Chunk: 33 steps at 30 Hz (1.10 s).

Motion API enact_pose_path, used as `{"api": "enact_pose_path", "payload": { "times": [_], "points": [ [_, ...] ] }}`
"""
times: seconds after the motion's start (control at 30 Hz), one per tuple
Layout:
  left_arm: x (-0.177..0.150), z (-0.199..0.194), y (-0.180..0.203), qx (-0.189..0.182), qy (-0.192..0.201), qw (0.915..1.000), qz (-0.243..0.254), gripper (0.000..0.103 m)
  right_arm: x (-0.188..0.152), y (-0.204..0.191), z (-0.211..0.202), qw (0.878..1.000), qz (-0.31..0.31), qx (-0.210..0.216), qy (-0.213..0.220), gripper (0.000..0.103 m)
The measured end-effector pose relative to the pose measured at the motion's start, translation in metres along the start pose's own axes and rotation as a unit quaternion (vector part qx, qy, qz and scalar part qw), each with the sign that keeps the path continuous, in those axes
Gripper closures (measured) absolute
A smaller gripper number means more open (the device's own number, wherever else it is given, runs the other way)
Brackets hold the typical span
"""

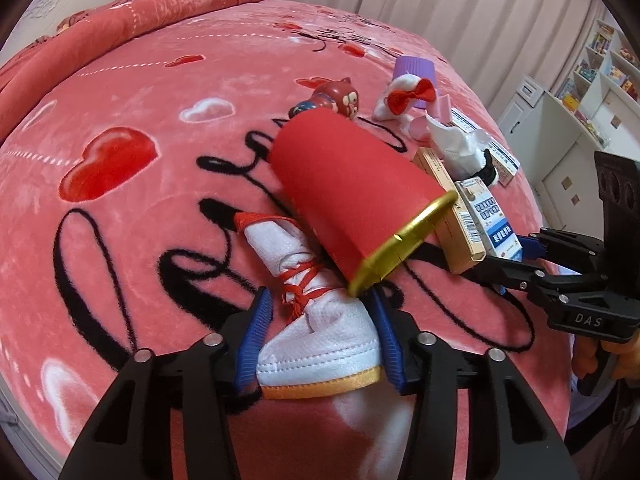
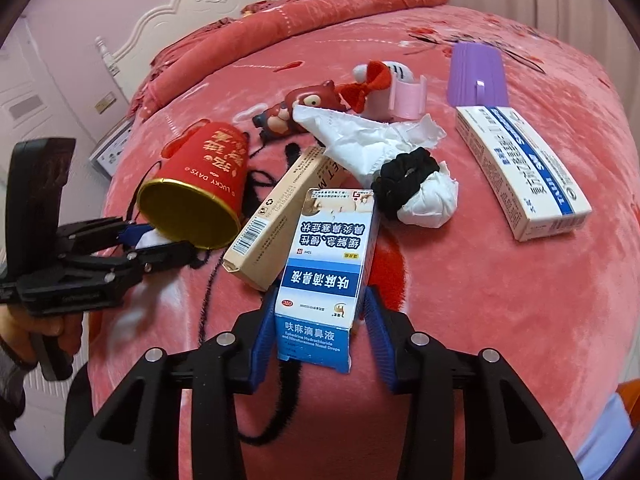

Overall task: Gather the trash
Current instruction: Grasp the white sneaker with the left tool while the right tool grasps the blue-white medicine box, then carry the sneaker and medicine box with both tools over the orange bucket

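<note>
Between the left gripper's blue pads: white pouch tied with red cord, pressed on both sides, red cup lying just beyond the fingertips. Between the right gripper's pads: blue-and-white box, left pad touching, right pad a sliver off, so grip uncertain. Ahead of those fingers: tan box, tissue, black scrunchie.
</note>
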<state>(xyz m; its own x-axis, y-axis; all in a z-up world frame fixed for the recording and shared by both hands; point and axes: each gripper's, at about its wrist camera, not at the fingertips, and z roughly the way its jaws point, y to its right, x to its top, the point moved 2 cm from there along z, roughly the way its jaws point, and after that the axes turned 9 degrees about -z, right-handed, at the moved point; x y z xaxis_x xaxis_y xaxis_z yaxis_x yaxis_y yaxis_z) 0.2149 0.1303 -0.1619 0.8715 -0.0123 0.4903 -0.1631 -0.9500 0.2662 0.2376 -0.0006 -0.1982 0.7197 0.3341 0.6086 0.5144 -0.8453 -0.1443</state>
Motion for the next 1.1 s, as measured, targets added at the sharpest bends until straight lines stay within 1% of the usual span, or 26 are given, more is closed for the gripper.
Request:
{"api": "enact_pose_path", "payload": {
  "times": [0.07, 0.17, 0.37, 0.5, 0.63, 0.7, 0.8, 0.9, 1.1],
  "points": [
    [-0.001, -0.003, 0.0, 0.002, 0.001, 1.0, -0.005, 0.066, -0.002, 0.001, -0.004, 1.0, -0.004, 0.005, 0.002, 0.062],
    [-0.01, -0.01, 0.004, 0.006, -0.003, 0.9999, -0.009, 0.067, -0.007, 0.001, -0.014, 1.0, -0.016, 0.012, 0.002, 0.062],
    [-0.033, -0.028, 0.018, 0.015, -0.011, 0.9995, -0.026, 0.067, -0.029, 0.0, -0.043, 0.998, -0.024, 0.05, -0.01, 0.062],
    [-0.06, -0.048, 0.047, 0.012, -0.015, 0.9995, -0.025, 0.067, -0.052, -0.001, -0.069, 0.997, -0.026, 0.077, -0.015, 0.062],
    [-0.083, -0.064, 0.08, 0.008, -0.016, 0.9998, -0.01, 0.067, -0.069, -0.005, -0.096, 0.995, -0.036, 0.096, -0.012, 0.062],
    [-0.093, -0.074, 0.099, 0.006, -0.008, 0.9999, -0.004, 0.067, -0.078, -0.006, -0.113, 0.993, -0.048, 0.105, -0.007, 0.062],
    [-0.101, -0.086, 0.12, 0.0, 0.005, 1.0, 0.001, 0.067, -0.089, -0.009, -0.138, 0.992, -0.075, 0.105, 0.004, 0.062],
    [-0.105, -0.093, 0.147, -0.004, 0.01, 0.9997, 0.021, 0.067, -0.098, -0.008, -0.161, 0.99, -0.086, 0.106, 0.02, 0.062],
    [-0.105, -0.103, 0.189, -0.008, 0.025, 0.9981, 0.055, 0.067, -0.113, 0.009, -0.203, 0.99, -0.066, 0.111, 0.06, 0.062]
  ]
}}
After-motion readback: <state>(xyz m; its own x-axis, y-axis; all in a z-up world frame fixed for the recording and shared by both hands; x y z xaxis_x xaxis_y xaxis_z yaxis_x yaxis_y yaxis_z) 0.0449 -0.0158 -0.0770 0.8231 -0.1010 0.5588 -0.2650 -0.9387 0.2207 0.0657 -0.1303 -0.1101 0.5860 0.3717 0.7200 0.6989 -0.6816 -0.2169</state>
